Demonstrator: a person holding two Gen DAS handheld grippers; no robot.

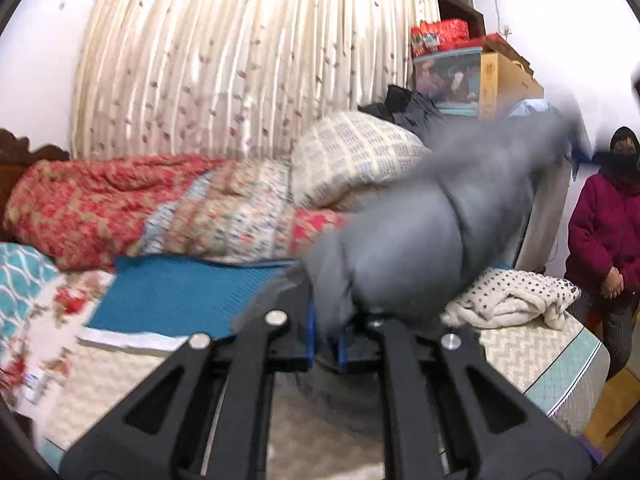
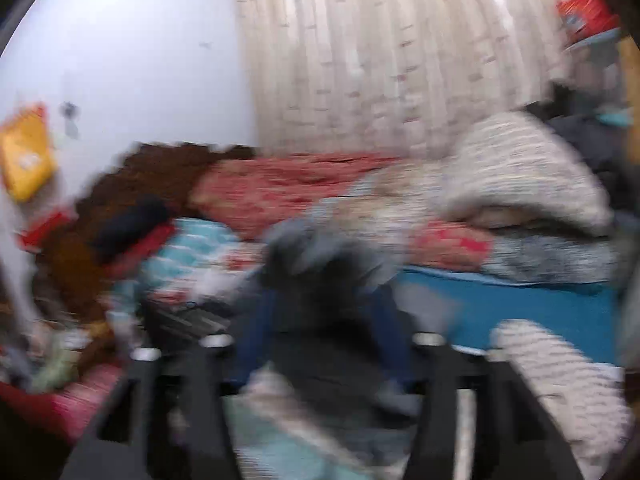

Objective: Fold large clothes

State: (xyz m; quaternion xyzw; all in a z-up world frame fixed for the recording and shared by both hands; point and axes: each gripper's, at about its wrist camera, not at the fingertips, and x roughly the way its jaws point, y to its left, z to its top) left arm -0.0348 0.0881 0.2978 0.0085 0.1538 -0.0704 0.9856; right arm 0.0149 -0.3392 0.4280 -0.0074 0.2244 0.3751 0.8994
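A large grey garment point(image 1: 420, 240) hangs in the air above the bed, blurred, stretching up to the right. My left gripper point(image 1: 325, 340) is shut on the garment's lower edge, cloth bunched between its blue pads. In the right wrist view, which is heavily blurred, my right gripper point(image 2: 320, 312) holds grey cloth point(image 2: 320, 252) between its blue fingers point(image 2: 260, 320), above the bed.
The bed carries a blue mat point(image 1: 180, 296), a red floral quilt point(image 1: 100, 204), a checked pillow point(image 1: 352, 156) and a dotted white blanket point(image 1: 516, 296). A person in a magenta jacket point(image 1: 604, 232) sits at the right. Curtain and stacked boxes point(image 1: 452, 72) stand behind.
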